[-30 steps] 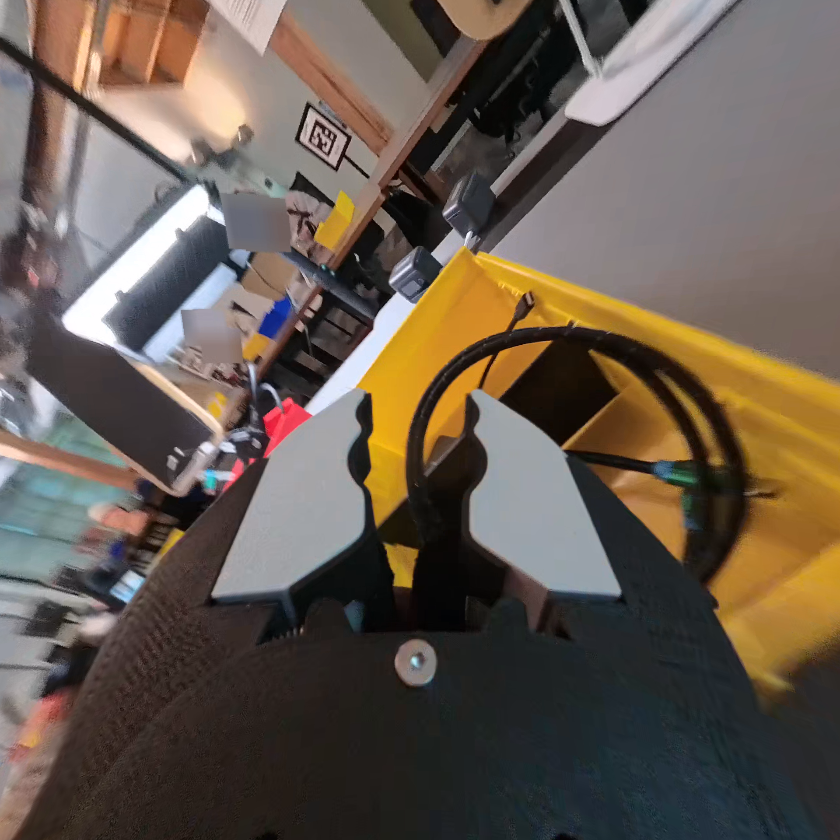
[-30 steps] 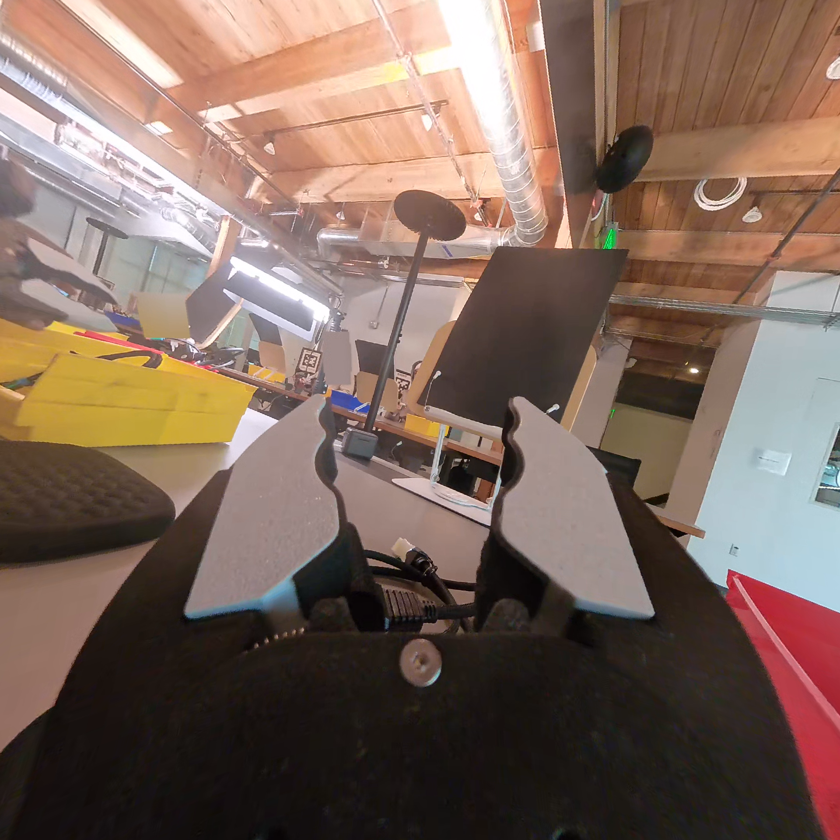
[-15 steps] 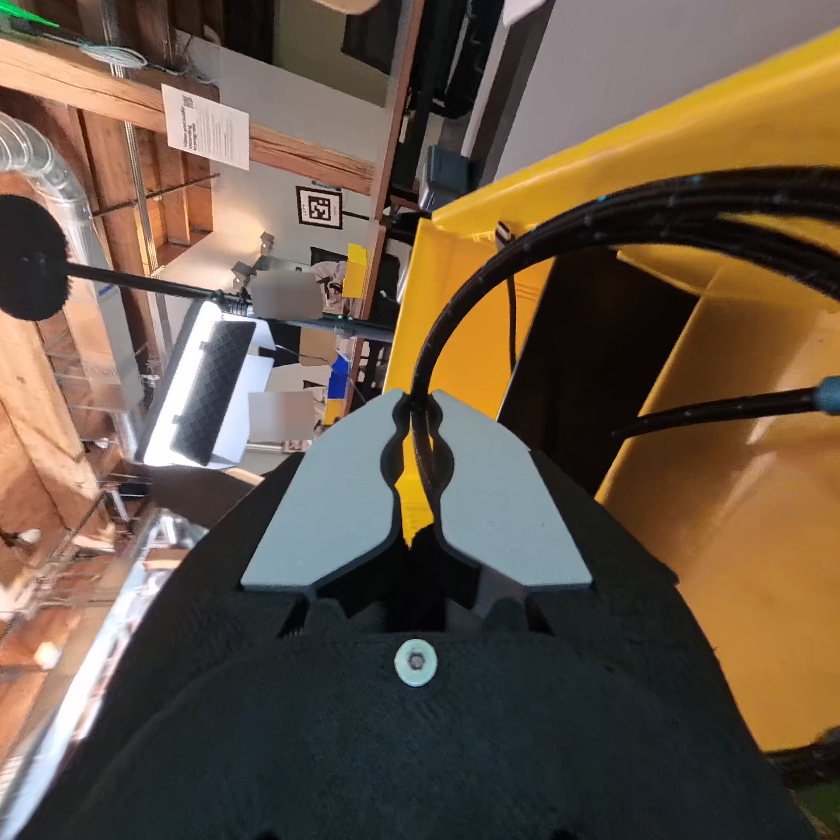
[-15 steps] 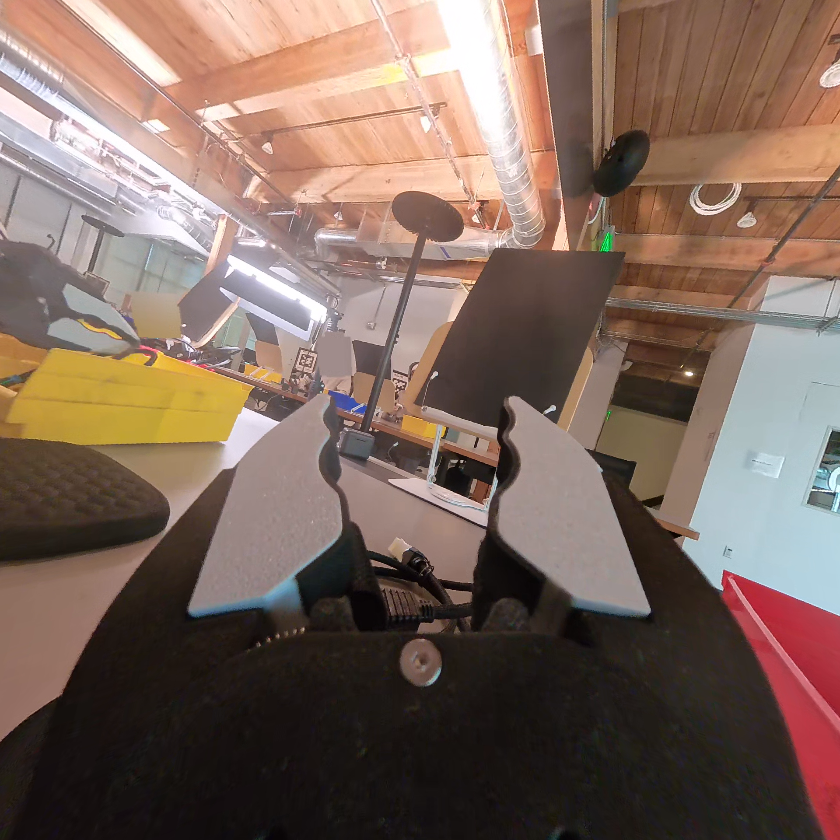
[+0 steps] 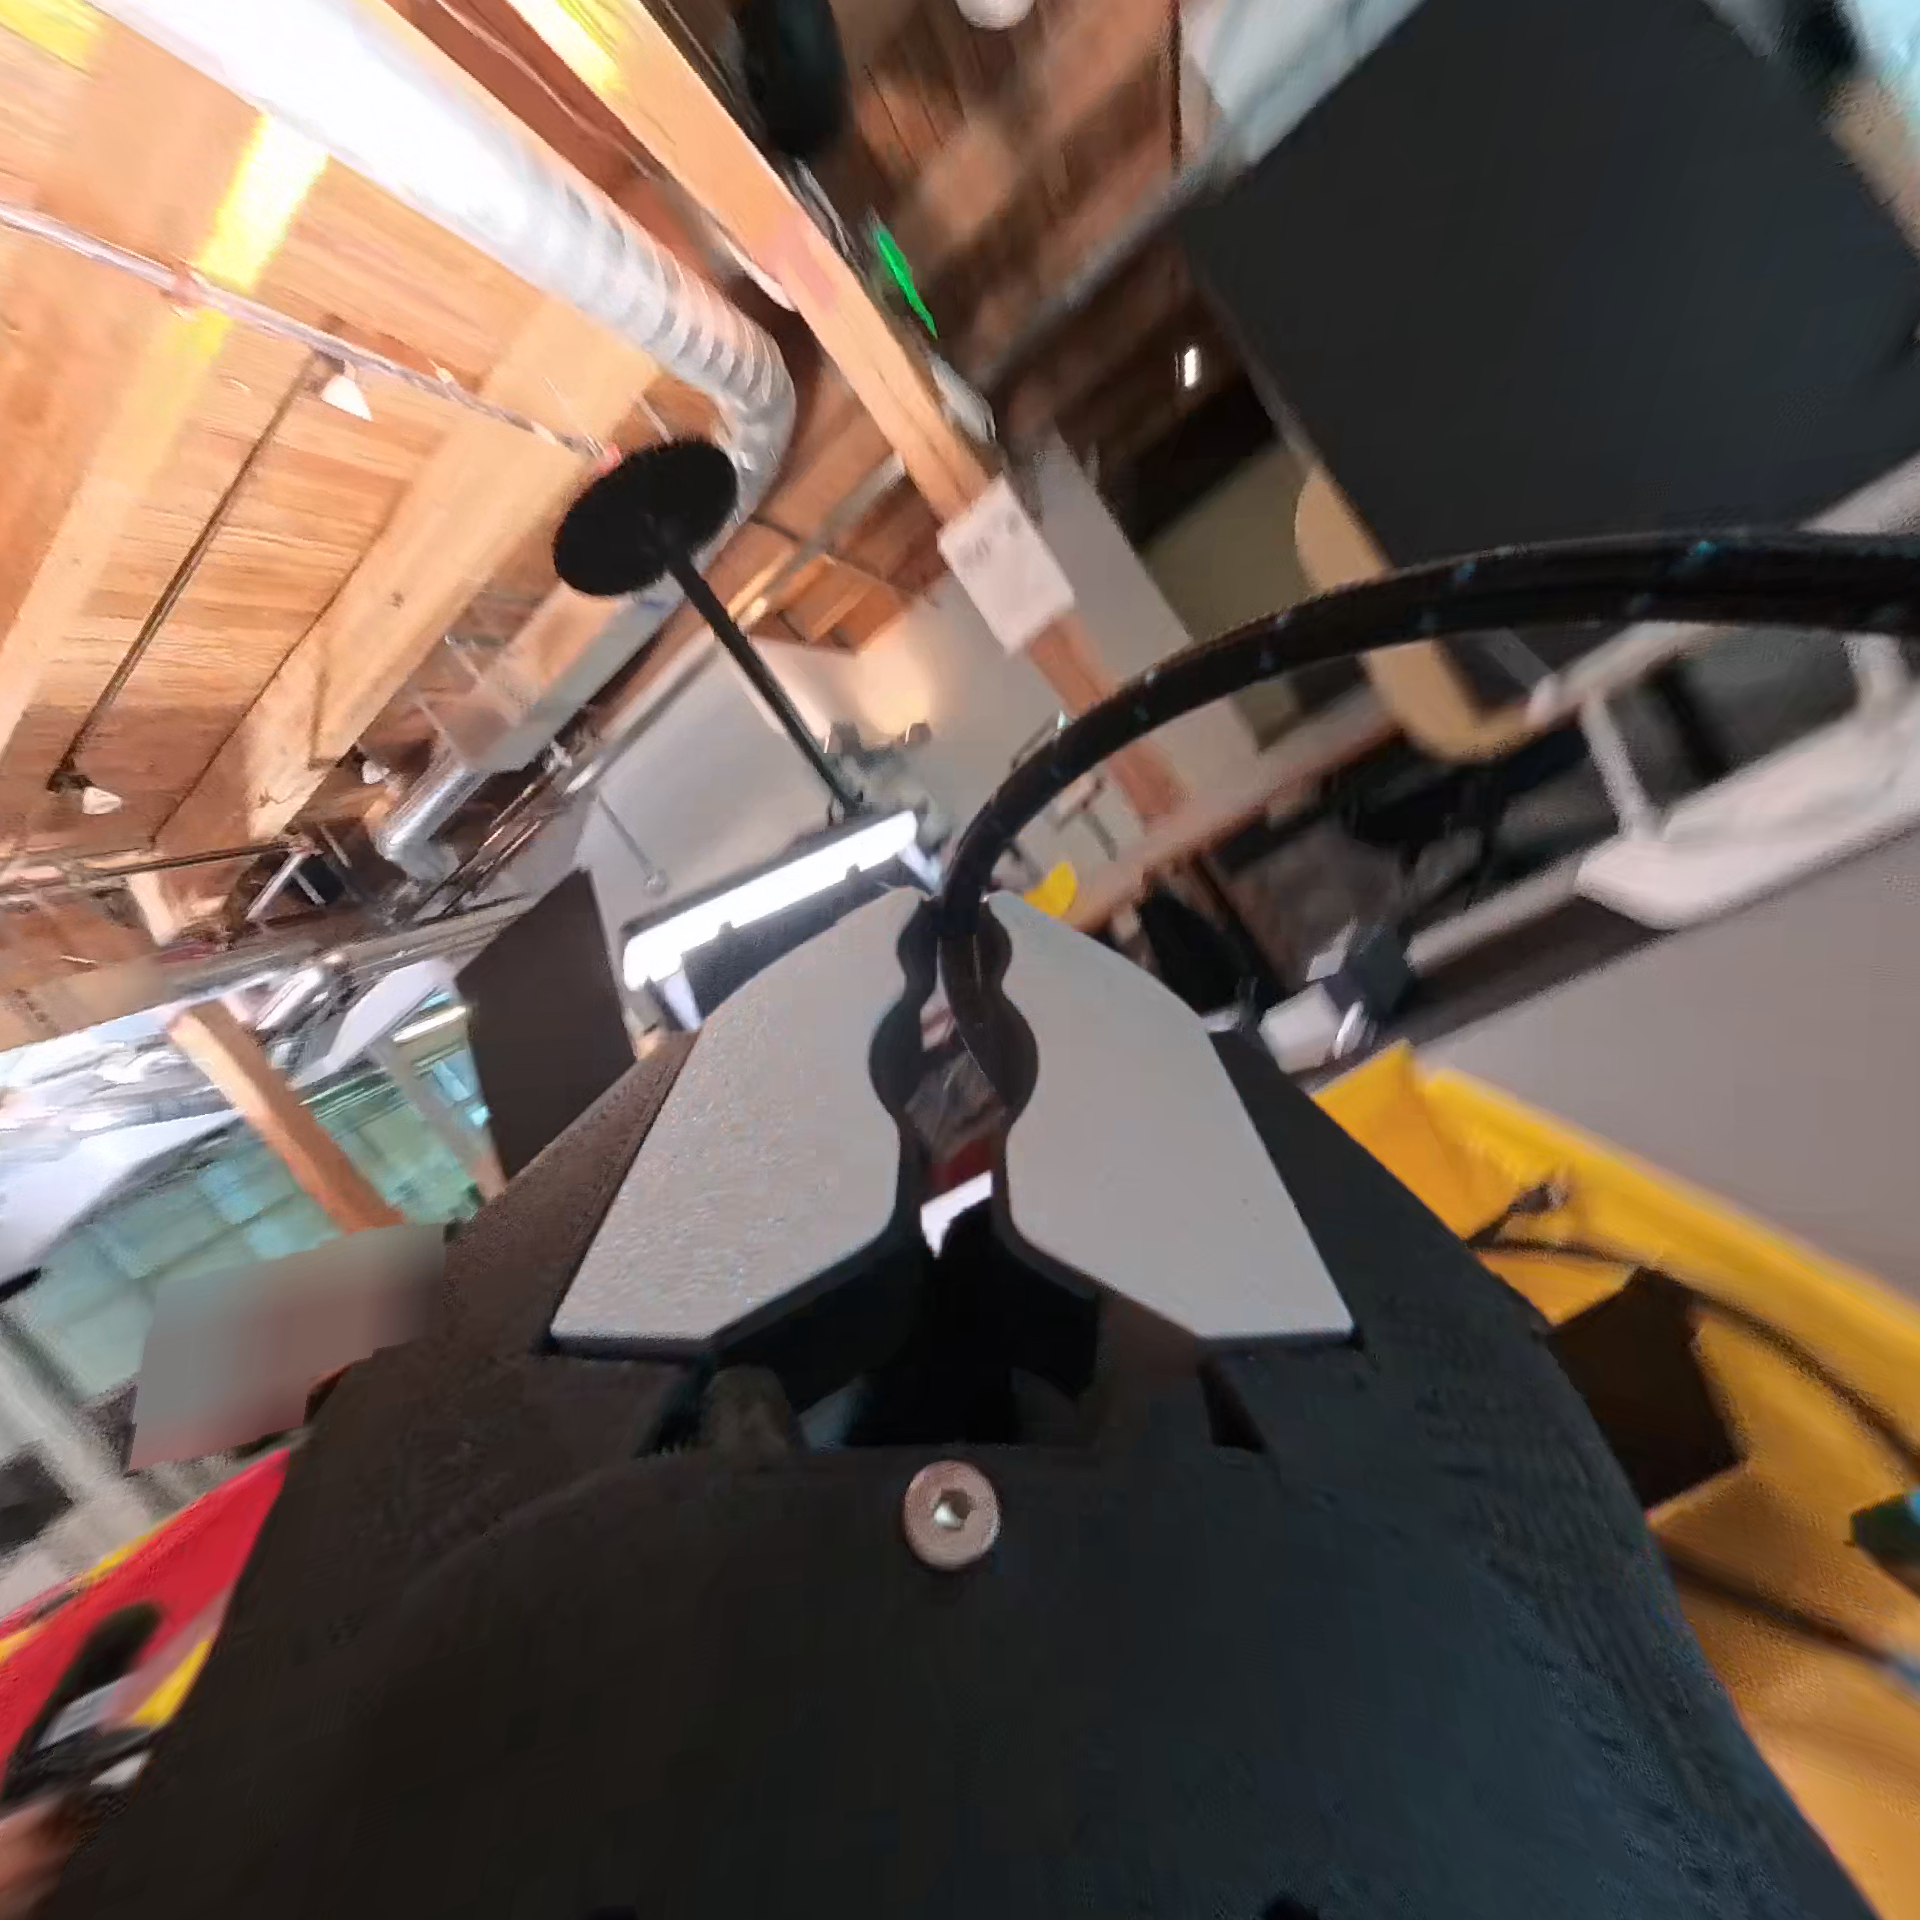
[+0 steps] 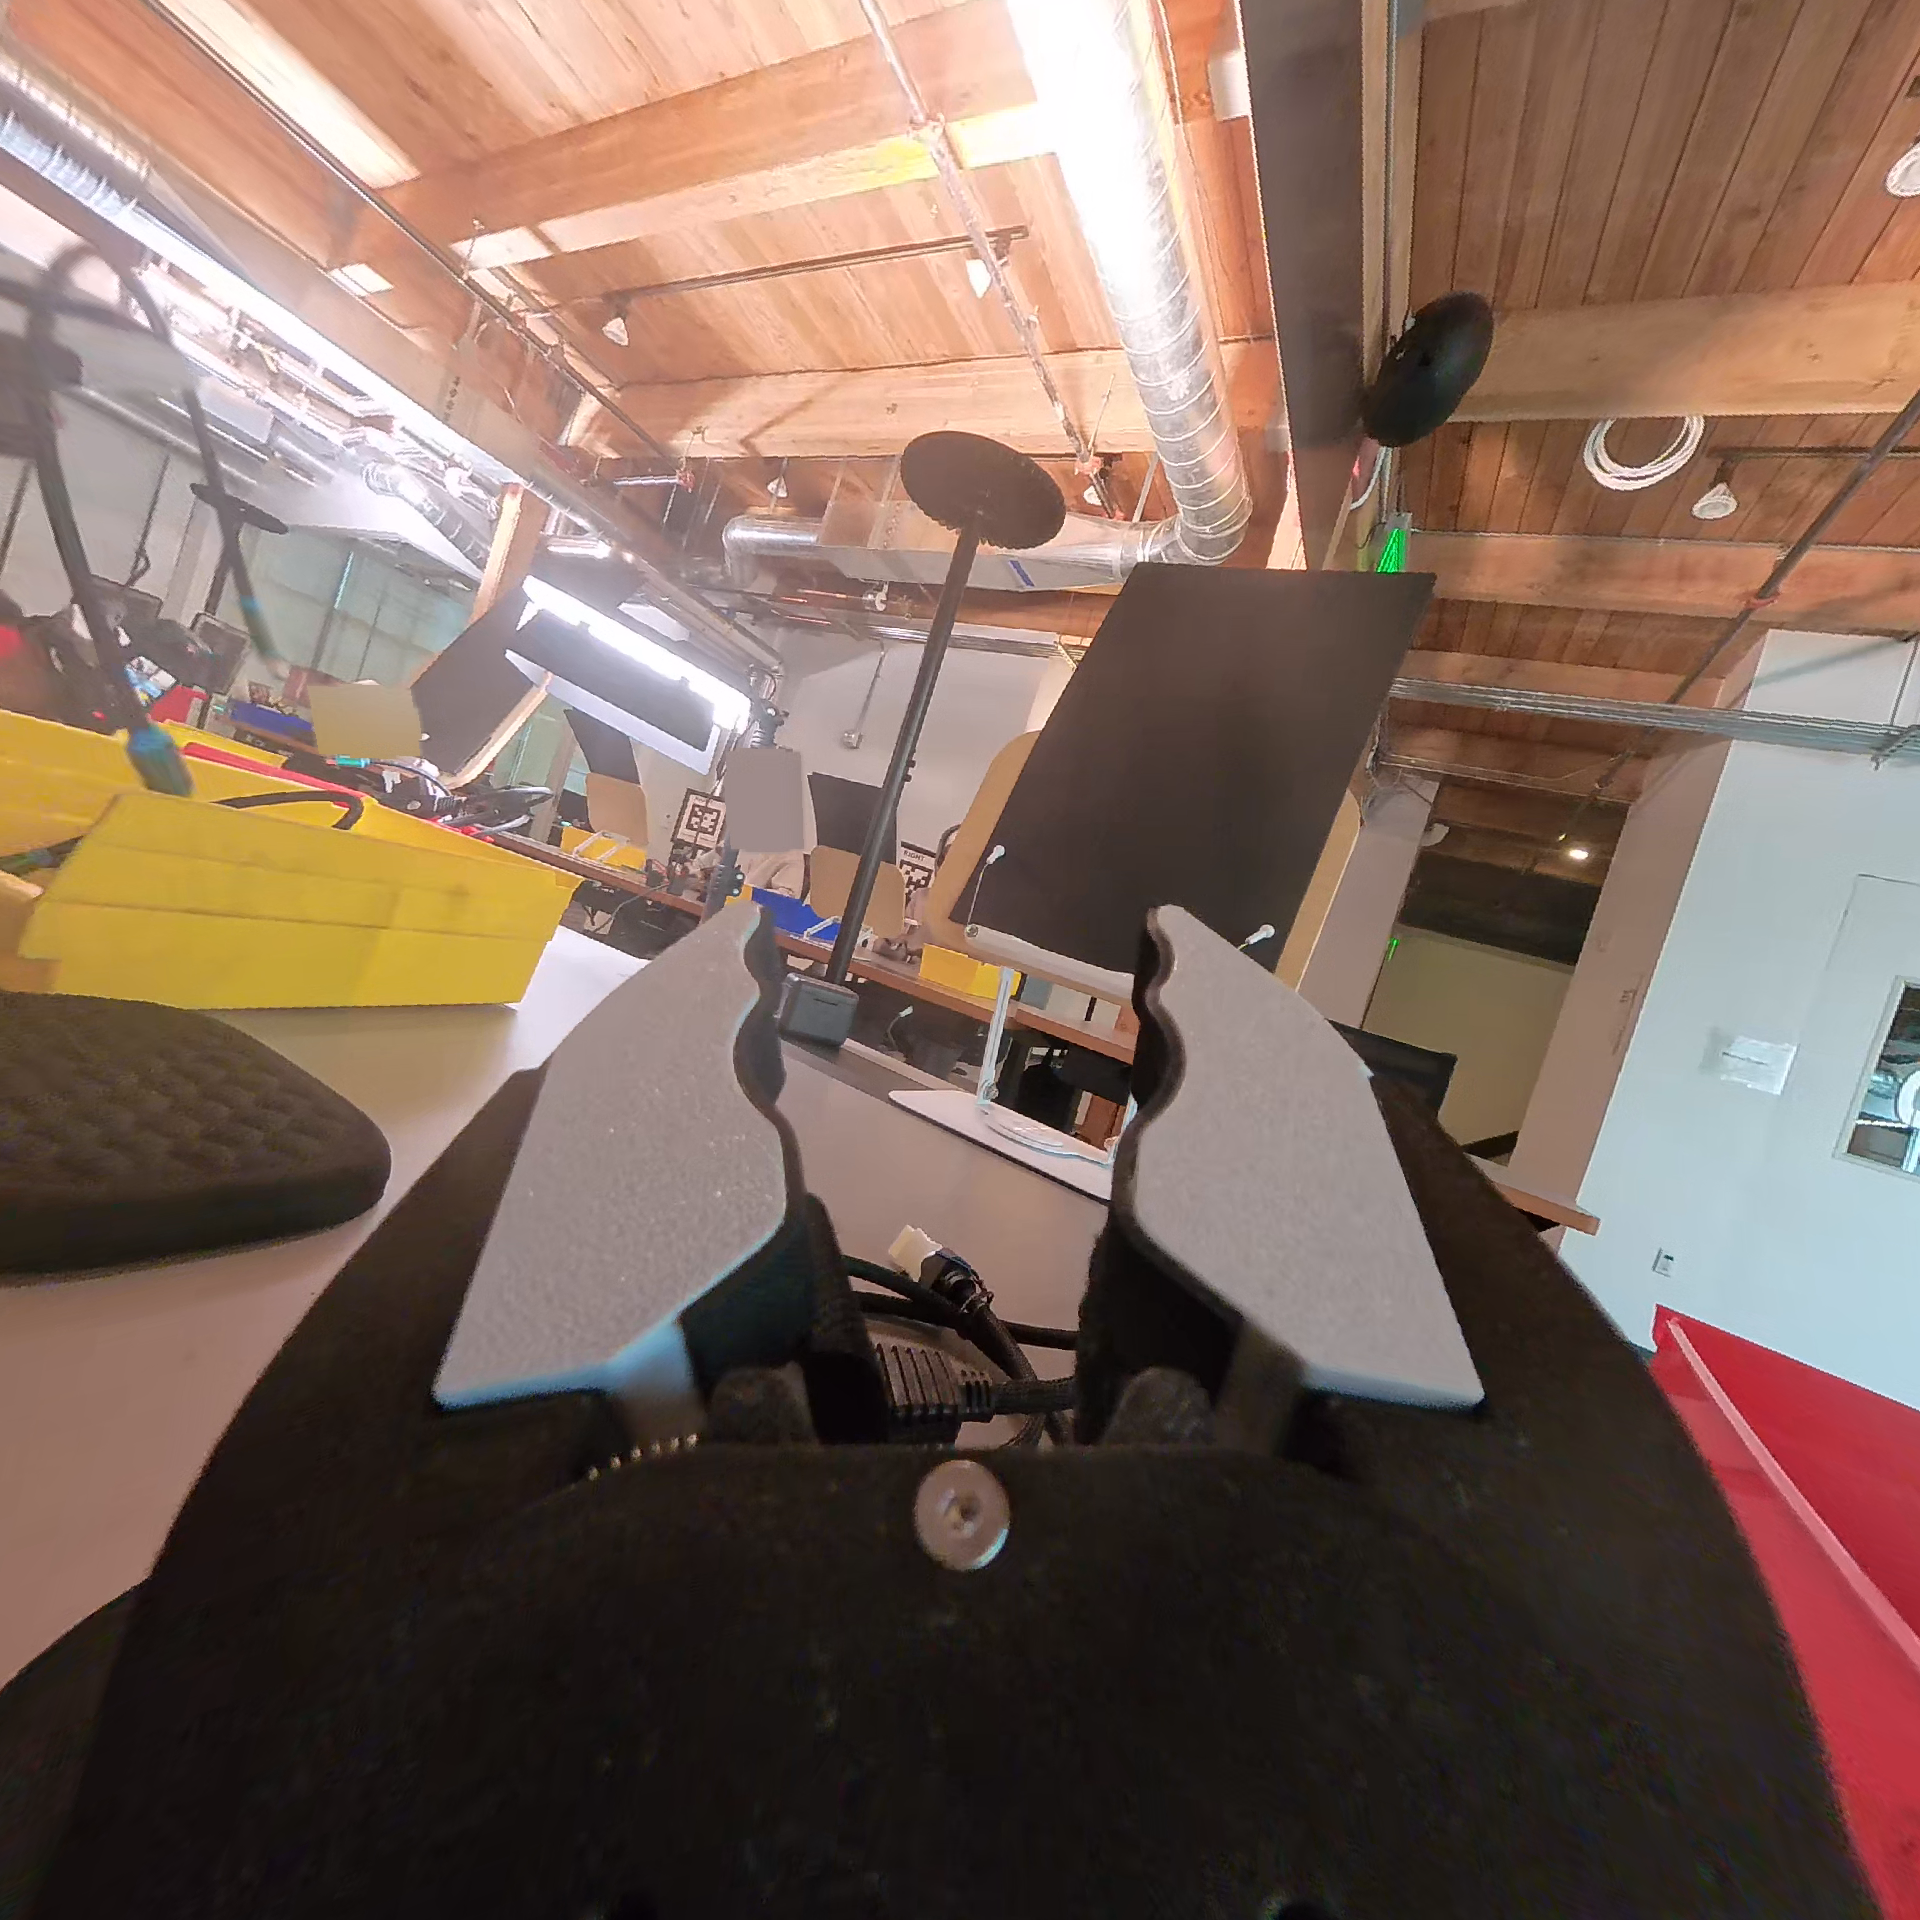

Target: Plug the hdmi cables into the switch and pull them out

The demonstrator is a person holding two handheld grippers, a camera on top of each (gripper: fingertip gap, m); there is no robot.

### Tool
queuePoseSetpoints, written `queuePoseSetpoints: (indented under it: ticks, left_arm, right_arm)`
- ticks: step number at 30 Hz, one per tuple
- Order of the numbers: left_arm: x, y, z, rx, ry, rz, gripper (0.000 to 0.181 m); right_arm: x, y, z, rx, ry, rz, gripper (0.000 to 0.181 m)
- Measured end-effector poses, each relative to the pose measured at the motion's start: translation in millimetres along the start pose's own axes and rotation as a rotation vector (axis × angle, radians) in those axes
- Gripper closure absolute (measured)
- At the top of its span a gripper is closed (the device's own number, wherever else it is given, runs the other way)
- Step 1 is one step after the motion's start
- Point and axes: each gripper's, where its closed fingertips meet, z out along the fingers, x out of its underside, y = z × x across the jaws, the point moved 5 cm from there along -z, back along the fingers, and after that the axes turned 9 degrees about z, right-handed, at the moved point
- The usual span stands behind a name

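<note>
Between left tongs (image 5: 961, 935): one cable (image 5: 1351, 623)

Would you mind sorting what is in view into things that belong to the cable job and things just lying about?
Job:
- black cable, clamped in the left gripper
- right gripper, jaws open, empty
- cable plugs on the table
- yellow bin

Lying about:
- black mesh pad
- red bin
- dark panel

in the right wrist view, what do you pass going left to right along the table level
black pad → yellow bin → left finger of the right gripper → cables low between the fingers → right finger → red tray
</note>
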Motion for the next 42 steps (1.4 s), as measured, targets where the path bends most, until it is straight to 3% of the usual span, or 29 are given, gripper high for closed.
queuePoseSetpoints:
  ticks: [4,10,15,20,23,27,31,34,38,42]
  left_arm:
    - [-54.7,-13.1,-9.6,0.016,-0.261,-0.266,0.175]
    - [-104.9,-88.6,-17.1,0.223,-0.506,-0.777,0.176]
    - [-118.8,-151.0,-18.4,0.294,-0.508,-1.116,0.176]
    - [-134.1,-196.6,-21.2,0.346,-0.447,-1.291,0.175]
    - [-145.0,-212.9,-24.9,0.403,-0.425,-1.38,0.176]
    - [-153.3,-228.1,-31.0,0.469,-0.4,-1.463,0.176]
    - [-153.3,-240.2,-34.3,0.516,-0.374,-1.479,0.175]
    - [-153.3,-241.5,-35.4,0.53,-0.369,-1.476,0.175]
    - [-162.5,-238.6,-40.1,0.568,-0.434,-1.341,0.173]
    - [-172.1,-241.5,-52.1,0.672,-0.558,-1.065,0.154]
  right_arm:
    - [-0.5,-0.1,-0.4,-0.003,-0.005,0.005,0.116]
    - [-3.0,10.8,-0.2,-0.081,-0.011,0.002,0.114]
    - [-21.0,59.1,6.8,-0.254,-0.082,-0.003,0.109]
    - [-16.3,106.1,27.0,-0.253,-0.102,-0.411,0.102]
    - [-10.3,117.3,40.6,-0.239,-0.108,-0.531,0.104]
    - [6.3,120.8,49.7,-0.222,-0.061,-0.701,0.118]
    - [3.4,120.3,46.1,-0.182,-0.086,-0.735,0.162]
    - [4.4,113.5,47.0,-0.152,-0.051,-0.737,0.169]
    - [-4.7,102.9,46.6,-0.156,-0.042,-0.435,0.169]
    - [-6.6,86.8,45.5,-0.247,0.023,0.096,0.169]
